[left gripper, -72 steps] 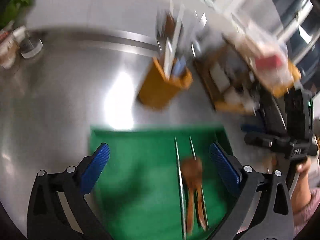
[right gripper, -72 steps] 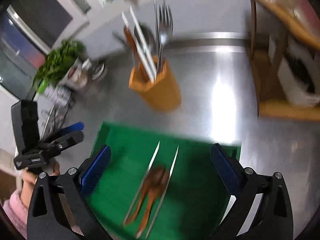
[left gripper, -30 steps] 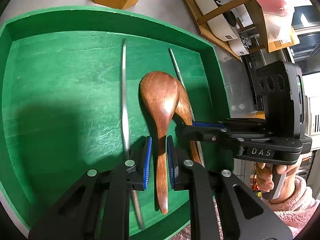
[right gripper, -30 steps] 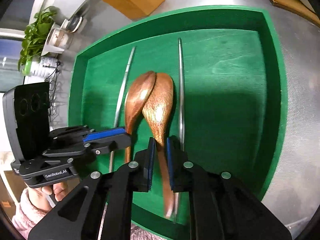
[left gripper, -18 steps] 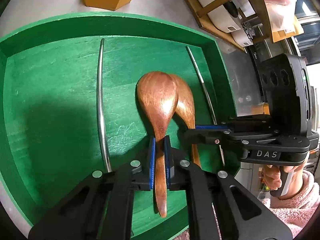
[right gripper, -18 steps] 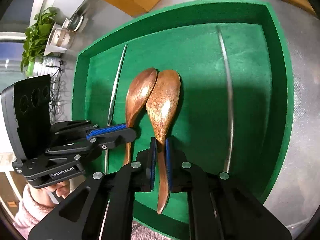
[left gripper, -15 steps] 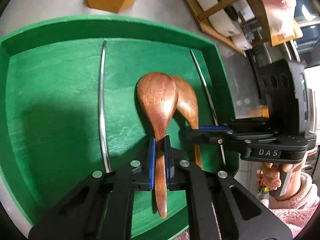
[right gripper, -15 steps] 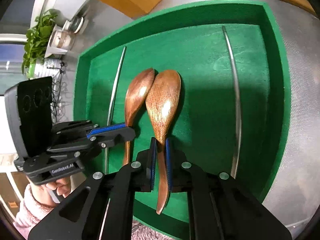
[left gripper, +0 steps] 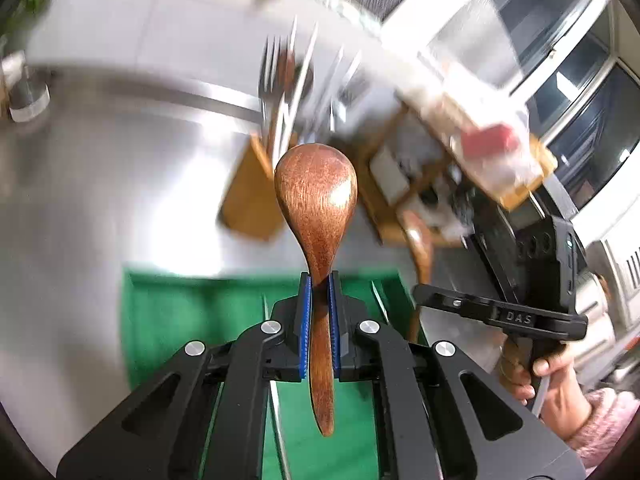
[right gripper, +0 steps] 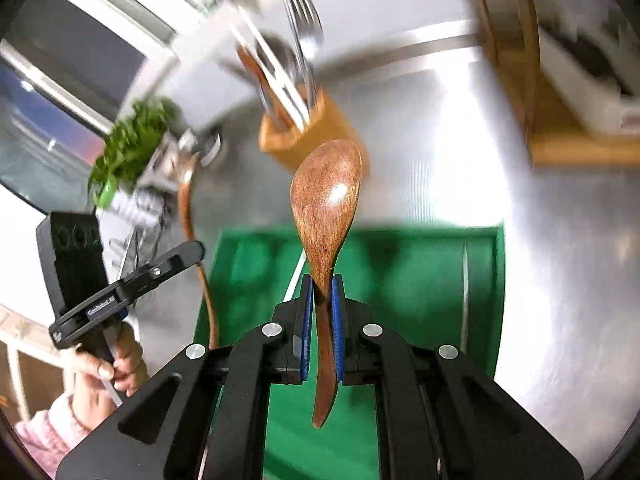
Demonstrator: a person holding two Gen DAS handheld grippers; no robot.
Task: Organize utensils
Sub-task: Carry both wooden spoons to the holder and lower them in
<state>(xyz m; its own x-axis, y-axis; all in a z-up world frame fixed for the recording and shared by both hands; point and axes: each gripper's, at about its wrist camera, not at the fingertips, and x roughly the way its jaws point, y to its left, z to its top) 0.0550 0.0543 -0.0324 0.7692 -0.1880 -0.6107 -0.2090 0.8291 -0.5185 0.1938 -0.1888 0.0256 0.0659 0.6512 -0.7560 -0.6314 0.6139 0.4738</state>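
Observation:
Each of my grippers holds a brown wooden spoon by the neck, bowl pointing away. My left gripper is shut on one wooden spoon, lifted above the green tray. My right gripper is shut on the other wooden spoon, also raised over the green tray. Two metal chopsticks lie in the tray. Beyond stands the orange utensil holder with forks, chopsticks and a spoon. In the left wrist view the orange holder sits behind the spoon's bowl.
The steel counter carries a wooden rack with containers at the right and a plant with jars at the left. A person's hand in a pink sleeve holds the other gripper's handle.
Both grippers closed on the spoon necks in the tray, then rose and tilted up with the spoons. The holder and back wall have come into view.

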